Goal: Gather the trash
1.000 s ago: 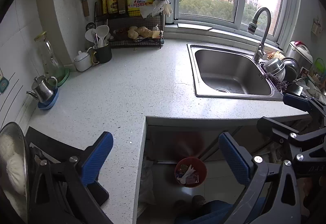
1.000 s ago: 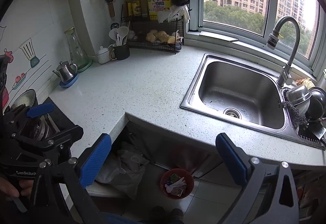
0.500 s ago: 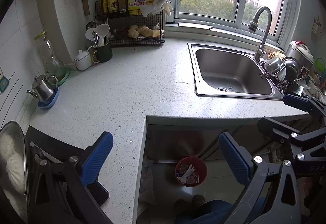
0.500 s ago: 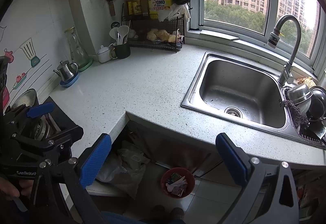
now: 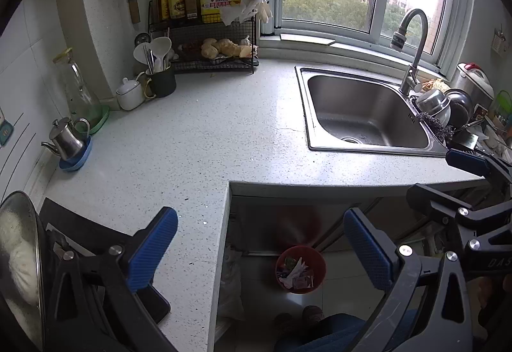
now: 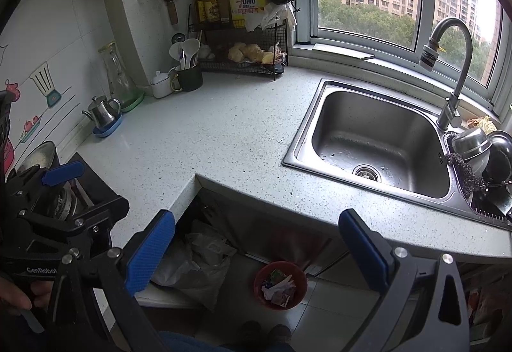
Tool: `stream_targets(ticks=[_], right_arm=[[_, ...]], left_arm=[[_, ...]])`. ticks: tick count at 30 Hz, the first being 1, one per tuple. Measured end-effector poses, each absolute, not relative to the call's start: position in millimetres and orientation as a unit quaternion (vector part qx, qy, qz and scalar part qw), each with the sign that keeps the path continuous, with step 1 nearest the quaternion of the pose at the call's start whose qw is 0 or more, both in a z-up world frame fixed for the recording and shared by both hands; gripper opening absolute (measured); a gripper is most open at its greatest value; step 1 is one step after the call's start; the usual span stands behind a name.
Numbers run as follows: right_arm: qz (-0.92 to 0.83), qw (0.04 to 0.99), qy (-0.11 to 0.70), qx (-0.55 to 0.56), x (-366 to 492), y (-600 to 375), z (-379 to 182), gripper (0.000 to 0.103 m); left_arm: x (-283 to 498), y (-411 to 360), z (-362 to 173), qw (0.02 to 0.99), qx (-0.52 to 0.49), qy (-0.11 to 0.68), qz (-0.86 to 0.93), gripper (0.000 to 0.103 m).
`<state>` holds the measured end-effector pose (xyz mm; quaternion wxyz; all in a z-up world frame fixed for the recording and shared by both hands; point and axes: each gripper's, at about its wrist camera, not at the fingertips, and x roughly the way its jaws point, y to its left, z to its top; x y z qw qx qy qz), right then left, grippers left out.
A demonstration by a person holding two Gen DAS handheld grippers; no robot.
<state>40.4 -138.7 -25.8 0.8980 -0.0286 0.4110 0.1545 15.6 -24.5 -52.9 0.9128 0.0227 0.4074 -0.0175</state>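
Observation:
A red trash bin (image 5: pixel 300 267) with paper scraps and wrappers stands on the floor under the speckled white countertop (image 5: pixel 198 140); it also shows in the right wrist view (image 6: pixel 280 284). My left gripper (image 5: pixel 260 251) is open and empty, held above the counter's inner corner, over the bin. My right gripper (image 6: pixel 256 251) is open and empty, also high above the bin. Each gripper shows at the edge of the other's view. No loose trash shows on the counter.
A steel sink (image 5: pixel 364 110) with a tap (image 5: pixel 412 47) is at right, dishes (image 5: pixel 444 105) beside it. A wire rack (image 5: pixel 208 41), utensil cup (image 5: pixel 160 76), glass carafe (image 5: pixel 78 89) and small kettle (image 5: pixel 65 139) line the back wall. Plastic bags (image 6: pixel 198 262) lie under the counter.
Almost nothing has changed. Both grippers stay open and nearly still; the right view has drifted very slightly.

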Motion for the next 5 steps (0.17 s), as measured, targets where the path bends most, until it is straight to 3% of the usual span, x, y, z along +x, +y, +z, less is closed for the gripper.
stream_targets(ticks=[5], right_arm=[[0.154,0.897,0.414,-0.026,41.7,-138.5,-26.4,0.102]], left_arm=[[18.3,-24.5,-53.0,0.913,0.024,0.407,-0.02,0.103]])
